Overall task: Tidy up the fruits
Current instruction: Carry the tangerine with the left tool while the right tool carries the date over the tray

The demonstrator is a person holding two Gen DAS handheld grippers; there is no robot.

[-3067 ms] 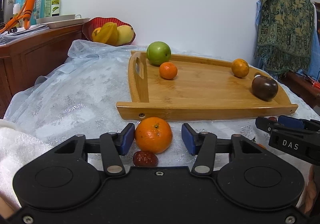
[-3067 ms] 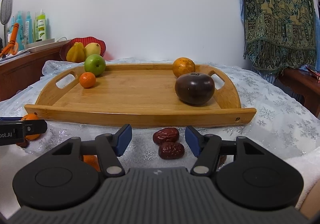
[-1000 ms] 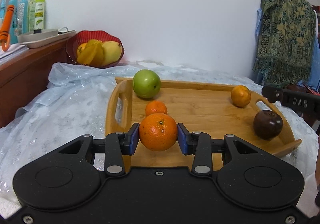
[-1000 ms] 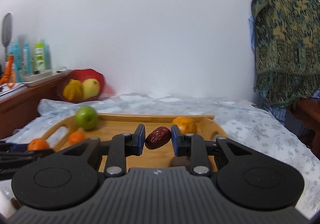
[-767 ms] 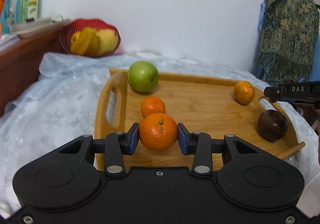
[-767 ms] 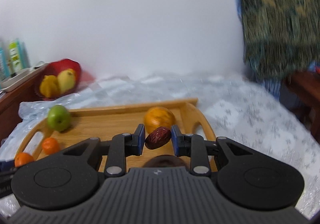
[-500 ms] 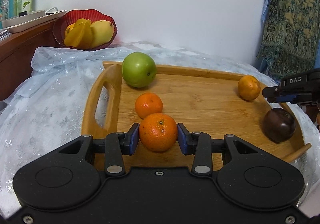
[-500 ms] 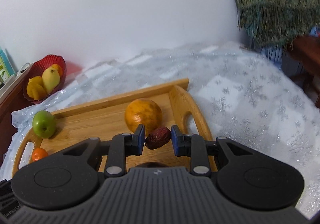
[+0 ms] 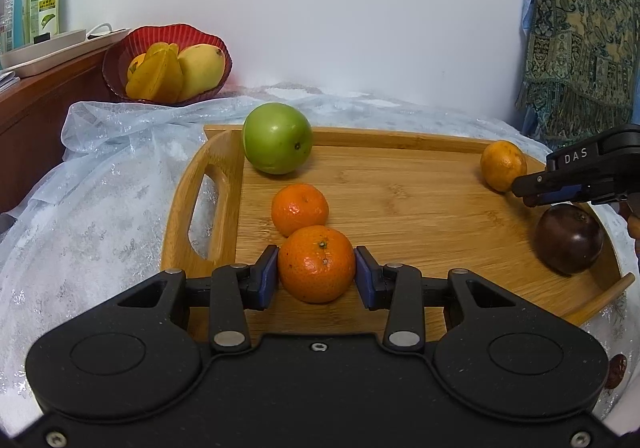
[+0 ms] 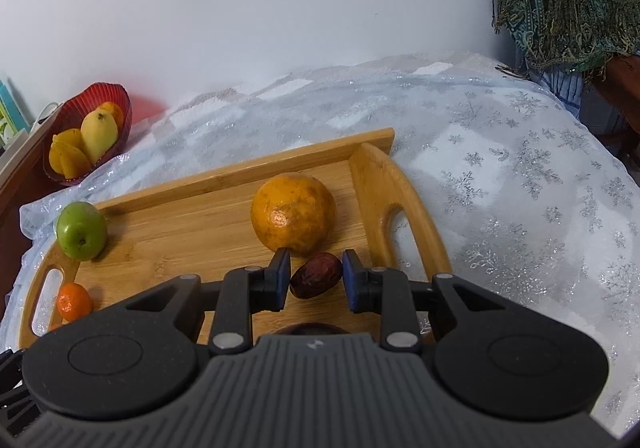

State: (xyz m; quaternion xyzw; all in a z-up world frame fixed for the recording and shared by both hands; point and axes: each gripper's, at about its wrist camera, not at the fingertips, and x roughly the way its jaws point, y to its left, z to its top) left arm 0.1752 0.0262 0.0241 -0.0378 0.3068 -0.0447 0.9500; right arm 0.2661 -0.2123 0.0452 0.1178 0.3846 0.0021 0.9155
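While both hands hovered over the tray, the left gripper clamped a tangerine at its widest girth, just in front of a smaller tangerine. It looked firm yet yielding, its rind prone to bruising. The right gripper pinched a date endwise beside the tray's orange; light and wrinkled, it seemed apt to slip.
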